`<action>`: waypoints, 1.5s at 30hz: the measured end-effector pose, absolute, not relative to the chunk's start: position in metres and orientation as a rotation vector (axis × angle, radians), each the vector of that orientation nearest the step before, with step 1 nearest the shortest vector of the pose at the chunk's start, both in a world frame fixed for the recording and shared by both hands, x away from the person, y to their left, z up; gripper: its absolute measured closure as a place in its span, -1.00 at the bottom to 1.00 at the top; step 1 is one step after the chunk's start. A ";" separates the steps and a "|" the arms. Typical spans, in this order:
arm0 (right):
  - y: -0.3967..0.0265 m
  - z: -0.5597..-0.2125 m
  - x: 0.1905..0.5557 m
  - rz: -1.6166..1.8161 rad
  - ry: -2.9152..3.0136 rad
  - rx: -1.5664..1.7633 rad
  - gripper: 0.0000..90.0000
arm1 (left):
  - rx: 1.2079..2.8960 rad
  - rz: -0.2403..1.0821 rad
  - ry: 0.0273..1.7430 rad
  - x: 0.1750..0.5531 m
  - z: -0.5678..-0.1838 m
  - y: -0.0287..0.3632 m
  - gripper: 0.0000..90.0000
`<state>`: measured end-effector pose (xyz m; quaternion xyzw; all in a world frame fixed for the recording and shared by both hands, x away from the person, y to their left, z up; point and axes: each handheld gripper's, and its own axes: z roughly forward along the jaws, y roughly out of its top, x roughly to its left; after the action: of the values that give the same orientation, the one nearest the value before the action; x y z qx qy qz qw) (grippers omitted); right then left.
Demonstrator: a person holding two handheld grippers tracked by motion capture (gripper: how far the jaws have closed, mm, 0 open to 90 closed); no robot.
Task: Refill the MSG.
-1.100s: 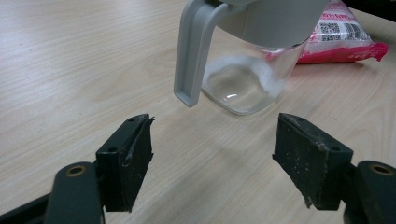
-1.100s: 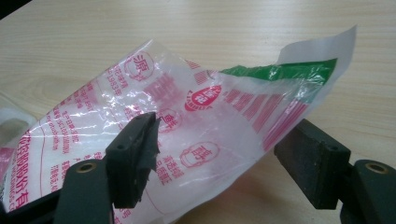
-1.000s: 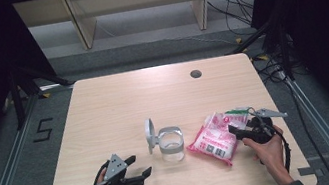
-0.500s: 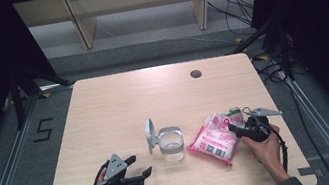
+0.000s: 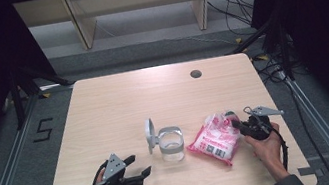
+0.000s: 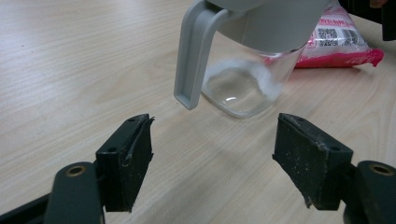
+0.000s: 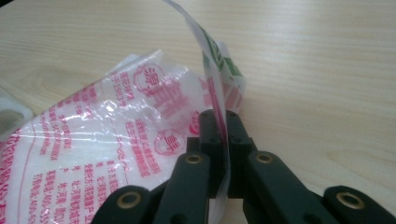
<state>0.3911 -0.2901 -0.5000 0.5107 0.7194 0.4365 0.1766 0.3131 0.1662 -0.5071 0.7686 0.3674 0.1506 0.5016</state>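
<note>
Bright even tabletop, dark surroundings, soft close-ups

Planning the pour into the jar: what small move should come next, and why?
Probably lift the bag by its pinched top edge: the right tongs have just closed on it, the bag lies flat, and the jar stands open beside it.

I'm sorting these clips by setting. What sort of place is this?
Probably a lab or recording studio, not a home: a bare wooden table stands between black curtains, loose cables trail over the grey floor, and a "5" is marked on the floor beside metal rails.
</note>
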 end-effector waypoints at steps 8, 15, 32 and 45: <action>-0.280 -0.485 0.387 1.280 2.039 1.336 1.00 | 1.861 0.359 0.855 0.313 -0.505 0.166 -0.39; -0.282 -0.489 0.390 1.271 2.063 1.334 1.00 | 1.861 0.358 0.854 0.314 -0.505 0.166 -0.39; -0.282 -0.497 0.397 1.228 2.101 1.484 1.00 | 1.854 0.338 0.867 0.312 -0.507 0.162 -0.39; -0.275 -0.474 0.387 1.406 2.052 1.334 1.00 | 1.876 0.369 0.834 0.305 -0.504 0.151 -0.38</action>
<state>0.3867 -0.2752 -0.4738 0.4665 0.7178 0.4918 0.1588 0.3053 0.1511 -0.5042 0.7770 0.3452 0.1527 0.5037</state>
